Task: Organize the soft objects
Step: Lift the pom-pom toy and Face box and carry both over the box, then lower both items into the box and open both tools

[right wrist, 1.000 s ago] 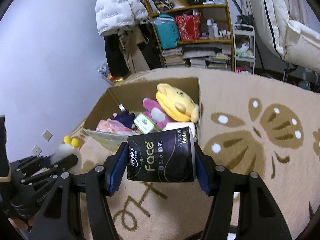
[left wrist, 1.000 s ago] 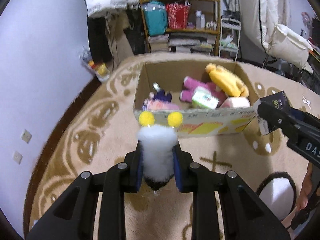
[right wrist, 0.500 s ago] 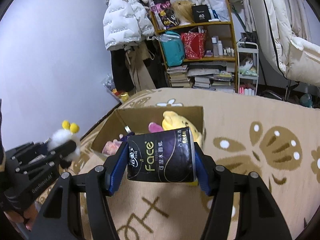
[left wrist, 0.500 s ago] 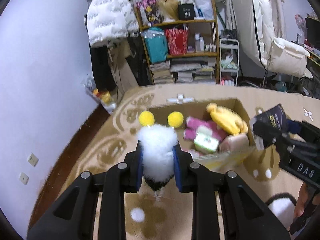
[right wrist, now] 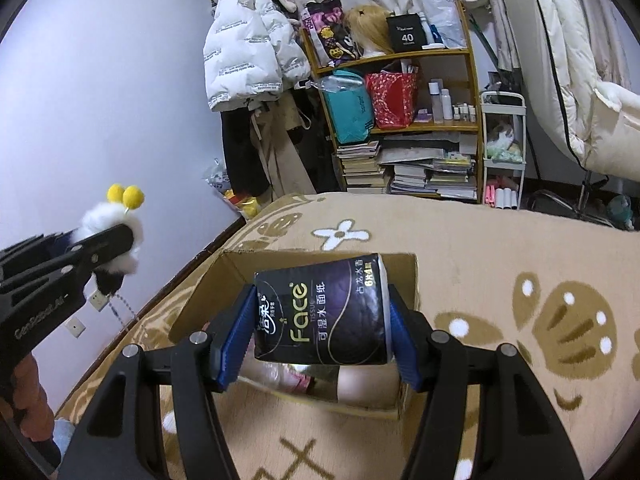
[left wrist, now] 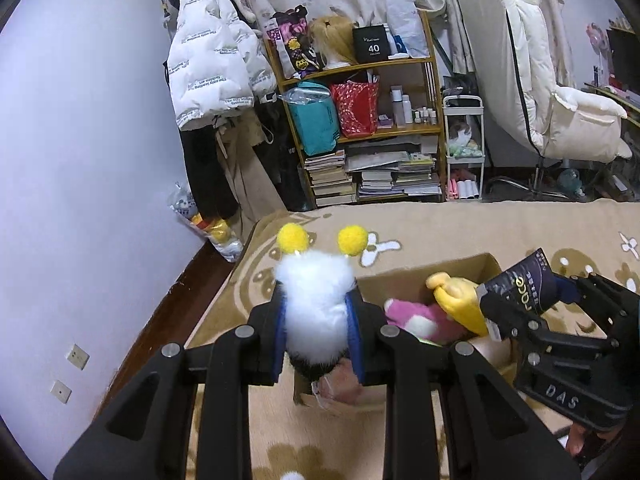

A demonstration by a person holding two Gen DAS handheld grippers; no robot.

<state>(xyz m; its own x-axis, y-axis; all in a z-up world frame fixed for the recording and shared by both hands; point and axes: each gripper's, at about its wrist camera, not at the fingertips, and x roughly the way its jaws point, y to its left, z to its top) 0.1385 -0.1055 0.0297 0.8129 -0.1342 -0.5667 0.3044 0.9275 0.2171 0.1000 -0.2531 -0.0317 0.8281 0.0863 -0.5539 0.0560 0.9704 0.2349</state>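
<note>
Partly done: cardboard box [right wrist: 404, 276] on the rug already holds plush toys, while left tongs [left wrist: 318, 332] grip a white fluffy toy [left wrist: 316, 300] and right tongs [right wrist: 322, 340] clamp a tissue pack [right wrist: 320, 312] above it, undeposited

Cardboard box [right wrist: 404, 276] lies open-topped, half filled by plush toys [left wrist: 432, 316]; beige rug [right wrist: 500, 256] around it lies bare.

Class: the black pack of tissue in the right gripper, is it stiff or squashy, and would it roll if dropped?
Probably squashy: the tissue pack bulges between the right gripper's pads. Likely light, since a side pinch carries it. Its rounded end suggests it could roll.
</note>
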